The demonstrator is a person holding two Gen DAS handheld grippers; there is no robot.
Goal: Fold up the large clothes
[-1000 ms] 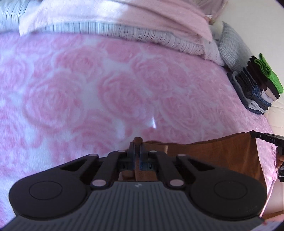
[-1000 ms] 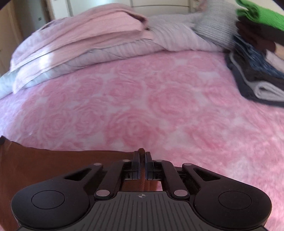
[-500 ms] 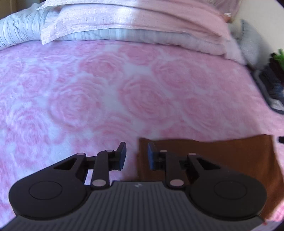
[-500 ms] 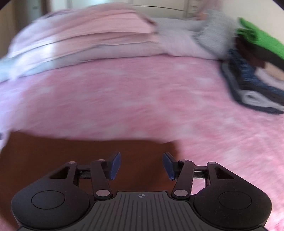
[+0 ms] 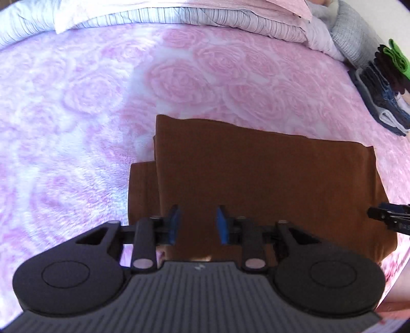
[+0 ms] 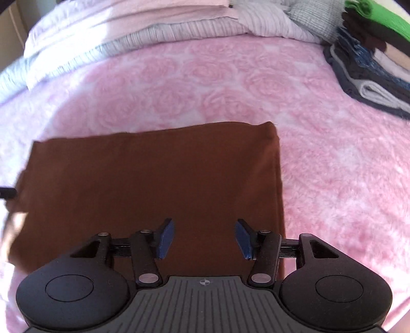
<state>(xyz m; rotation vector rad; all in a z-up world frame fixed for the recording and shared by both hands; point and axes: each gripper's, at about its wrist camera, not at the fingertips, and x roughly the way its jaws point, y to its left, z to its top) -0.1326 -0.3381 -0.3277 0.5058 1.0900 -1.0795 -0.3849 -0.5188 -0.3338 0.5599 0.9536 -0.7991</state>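
The folded garment (image 5: 269,179) is plain brown. The blanket (image 5: 77,102) shows pink roses. A green piece (image 6: 379,15) tops the stack.

Daylight fills both views, soft and fairly bright, strongest along the far side where the piled bedding (image 5: 205,18) is washed pale. In the left wrist view the pink bedspread (image 5: 77,102) takes a cooler lilac cast on its left half, while the right wrist view renders it warmer (image 6: 333,166). The brown garment (image 5: 269,179) reads dark and nearly featureless — its folds barely show. Fisheye bending curves the bed outward and the corners go black. Slight motion blur softens the garment's left edge (image 6: 23,179) in the right wrist view — the stacked clothes (image 6: 371,64) stay reasonably sharp.
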